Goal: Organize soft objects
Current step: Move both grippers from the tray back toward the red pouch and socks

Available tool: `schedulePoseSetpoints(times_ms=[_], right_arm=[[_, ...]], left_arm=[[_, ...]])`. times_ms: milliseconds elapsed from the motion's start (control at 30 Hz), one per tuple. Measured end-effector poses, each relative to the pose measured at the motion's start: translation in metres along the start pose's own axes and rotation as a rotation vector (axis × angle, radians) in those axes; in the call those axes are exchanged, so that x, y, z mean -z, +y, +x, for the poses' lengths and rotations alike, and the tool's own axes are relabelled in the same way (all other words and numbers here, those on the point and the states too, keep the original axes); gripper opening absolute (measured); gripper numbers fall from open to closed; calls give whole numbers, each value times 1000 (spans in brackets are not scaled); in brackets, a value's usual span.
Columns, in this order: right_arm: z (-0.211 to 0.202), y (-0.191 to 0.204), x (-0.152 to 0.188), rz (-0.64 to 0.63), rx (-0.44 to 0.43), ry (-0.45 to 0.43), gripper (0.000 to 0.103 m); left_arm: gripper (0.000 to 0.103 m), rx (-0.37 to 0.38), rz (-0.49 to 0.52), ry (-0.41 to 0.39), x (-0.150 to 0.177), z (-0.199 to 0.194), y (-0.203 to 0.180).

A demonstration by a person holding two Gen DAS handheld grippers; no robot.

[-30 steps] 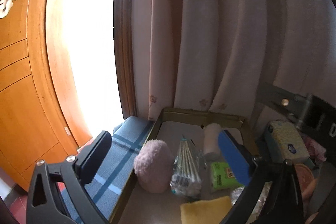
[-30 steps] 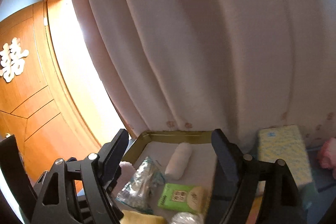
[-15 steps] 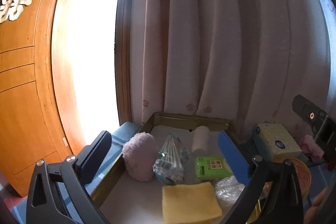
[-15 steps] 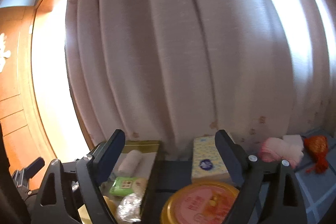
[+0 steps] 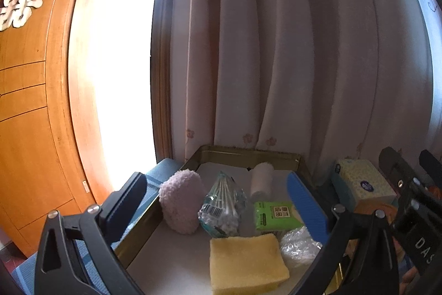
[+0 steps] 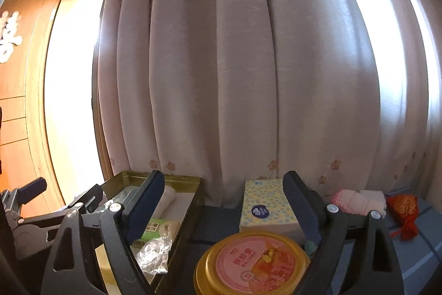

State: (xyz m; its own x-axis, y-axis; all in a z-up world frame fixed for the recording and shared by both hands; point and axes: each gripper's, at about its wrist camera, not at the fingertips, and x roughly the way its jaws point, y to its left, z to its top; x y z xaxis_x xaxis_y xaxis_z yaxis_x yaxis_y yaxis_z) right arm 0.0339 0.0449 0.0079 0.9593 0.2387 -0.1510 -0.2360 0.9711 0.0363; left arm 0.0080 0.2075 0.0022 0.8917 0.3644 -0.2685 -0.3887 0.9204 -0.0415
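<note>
A gold metal box (image 5: 248,154) (image 6: 190,181) holds a fluffy pink ball (image 5: 181,201), a bag of cotton swabs (image 5: 222,208), a white gauze roll (image 5: 261,180) (image 6: 168,198), a green tissue pack (image 5: 275,214) (image 6: 153,230), a yellow sponge (image 5: 246,257) and a crinkled plastic bag (image 5: 299,245) (image 6: 153,253). My left gripper (image 5: 215,198) is open and empty above the box. My right gripper (image 6: 223,201) is open and empty above a yellow tissue pack (image 6: 266,206) (image 5: 364,181) and a round pink-lidded tin (image 6: 254,264).
A pink cloth bundle (image 6: 356,201) and a red-orange pouch (image 6: 403,209) lie at the right on the blue plaid cloth (image 6: 422,239). Pale curtains (image 6: 234,73) hang close behind. A wooden door (image 5: 25,101) is at the left.
Both grippers have pulled back and tilted up. The right gripper has swung right, from over the box to over the tissue pack and tin. Both stay open.
</note>
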Motion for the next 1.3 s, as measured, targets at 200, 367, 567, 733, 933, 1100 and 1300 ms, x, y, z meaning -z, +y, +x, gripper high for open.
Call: schedulePoseSetpoints(times_ms=[200,367,567,733,933,1100,1300], right_arm=[[-4,-11,5,14,16,11,89],[-7,-23,4,31,38,22,89],[-13,-34,2,35,60,21,89],[-18,-41,1,28,74,21,89],[-25,-55,1,32,97,14,89],[-30,-69,2,33,120,11,89],[-39,-91,1,33,164,0,89]], left_arm=[[103,7,23,4,2,-3,-4],[103,5,24,8,4,-3,-4],[103,14,29,7,5,-8,-7],[103,27,30,8,7,-13,-13],[103,52,43,10,10,-18,-25],[103,78,60,13,13,-25,-39],[103,114,74,18,16,-31,-57]])
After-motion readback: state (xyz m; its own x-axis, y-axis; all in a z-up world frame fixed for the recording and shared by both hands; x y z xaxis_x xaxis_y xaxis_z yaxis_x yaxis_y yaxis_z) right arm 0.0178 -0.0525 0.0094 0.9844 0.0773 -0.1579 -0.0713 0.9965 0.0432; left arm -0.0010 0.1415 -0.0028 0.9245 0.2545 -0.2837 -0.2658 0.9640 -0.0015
